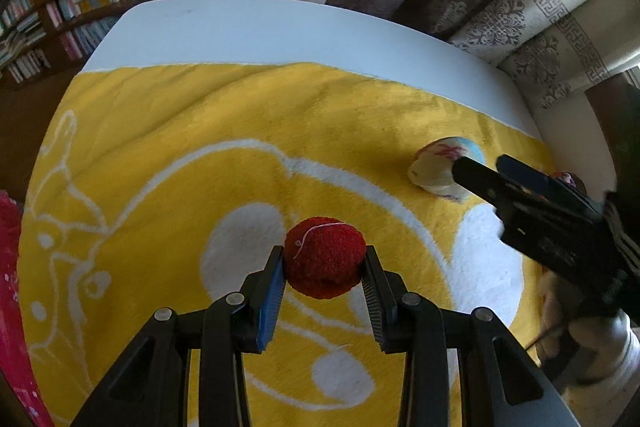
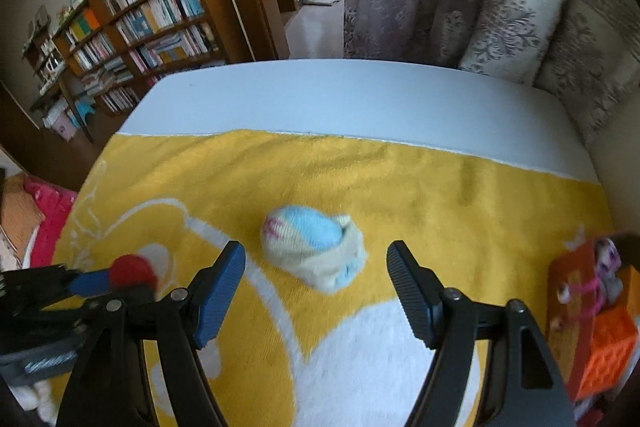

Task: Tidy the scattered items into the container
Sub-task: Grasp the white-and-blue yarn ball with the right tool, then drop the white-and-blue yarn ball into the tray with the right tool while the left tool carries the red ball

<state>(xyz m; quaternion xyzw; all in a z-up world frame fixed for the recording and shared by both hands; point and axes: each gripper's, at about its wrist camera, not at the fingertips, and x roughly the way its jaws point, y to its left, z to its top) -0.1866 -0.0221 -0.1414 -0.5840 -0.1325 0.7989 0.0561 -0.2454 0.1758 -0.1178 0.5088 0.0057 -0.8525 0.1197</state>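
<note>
Only from the right wrist: orange container [image 2: 600, 339] beside pastel sock ball [image 2: 314, 247].

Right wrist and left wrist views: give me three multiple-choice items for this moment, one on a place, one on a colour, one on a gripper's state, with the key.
1. Where does the rolled sock lie?
A. on the yellow towel
B. in the orange container
C. on the bookshelf

2. What colour is the ball between the left gripper's fingers?
A. green
B. red
C. white

3. How does the right gripper stand?
A. shut on the sock
B. shut on the ball
C. open, holding nothing

Key: A, the sock rests on the towel ahead of the right gripper; B, the fuzzy ball is red; C, its fingers stand wide apart, clear of the sock.
</note>
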